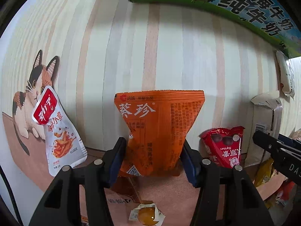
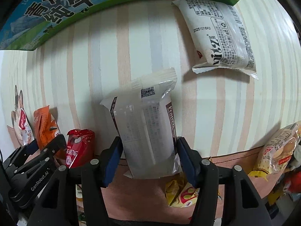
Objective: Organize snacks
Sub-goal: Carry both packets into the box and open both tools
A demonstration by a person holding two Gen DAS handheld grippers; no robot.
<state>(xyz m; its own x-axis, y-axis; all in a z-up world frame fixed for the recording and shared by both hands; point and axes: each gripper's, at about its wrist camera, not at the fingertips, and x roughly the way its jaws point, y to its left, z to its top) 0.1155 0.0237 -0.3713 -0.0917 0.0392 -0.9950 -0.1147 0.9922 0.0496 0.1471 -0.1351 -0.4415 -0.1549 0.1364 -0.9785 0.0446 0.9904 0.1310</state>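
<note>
My left gripper (image 1: 153, 157) is shut on an orange snack pouch (image 1: 158, 128), gripping its lower half and holding it upright over the striped table. My right gripper (image 2: 148, 159) is shut on a white wrapped snack bar (image 2: 146, 131), also held upright. The right gripper shows at the right edge of the left wrist view (image 1: 278, 150), and the left gripper at the lower left of the right wrist view (image 2: 35, 160), with the orange pouch (image 2: 46, 131) in it.
A silver-and-red fish snack pouch (image 1: 60, 131) and a red candy pouch (image 1: 225, 146) flank the orange one. A white packet (image 2: 220, 35) lies near a green milk carton box (image 2: 75, 9). A bread bag (image 2: 278, 150), yellow packets (image 2: 180, 192) and a jelly cup (image 1: 146, 213) lie on a brown mat (image 2: 141, 197).
</note>
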